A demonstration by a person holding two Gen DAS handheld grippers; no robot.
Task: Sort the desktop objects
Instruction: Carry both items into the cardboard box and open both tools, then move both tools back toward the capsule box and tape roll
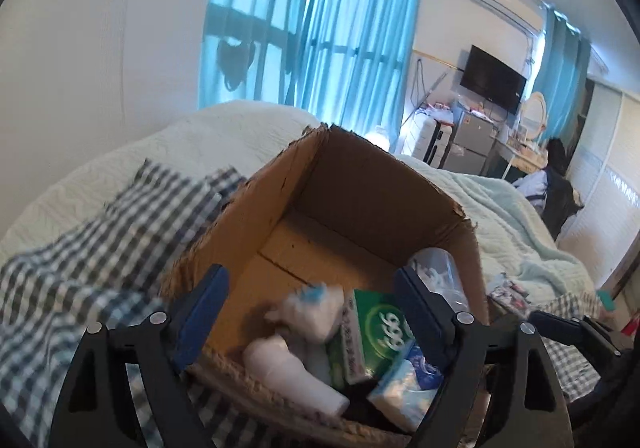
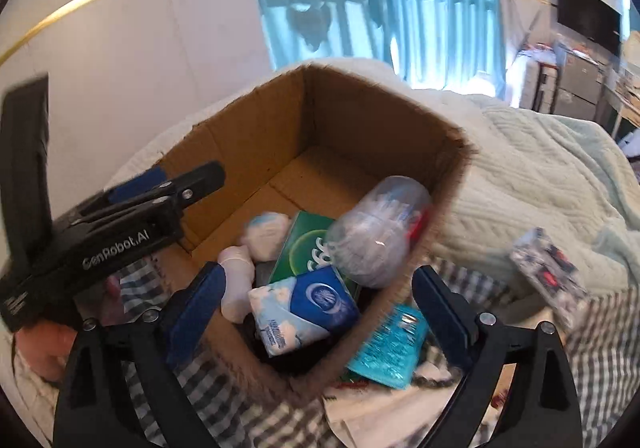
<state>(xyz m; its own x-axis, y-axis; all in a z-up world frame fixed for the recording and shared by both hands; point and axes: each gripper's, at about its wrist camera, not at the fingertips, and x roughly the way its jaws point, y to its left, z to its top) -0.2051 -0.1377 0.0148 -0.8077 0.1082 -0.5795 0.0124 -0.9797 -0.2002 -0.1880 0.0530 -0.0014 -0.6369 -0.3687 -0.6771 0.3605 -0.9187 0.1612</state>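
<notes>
Both grippers' jaws gape empty over the cardboard box [image 2: 248, 136], its blurred contents half-hidden.

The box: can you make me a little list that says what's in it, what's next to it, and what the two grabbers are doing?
box: open cardboard box on a bed
inside: green packet, tissue pack, white bottle, clear jar, small white bundle
outside: teal packet on the checked cloth, by the box's near corner
left gripper: open, over the box, holding nothing
right gripper: open, over the box, holding nothing
bottom of box: far half bare
</notes>
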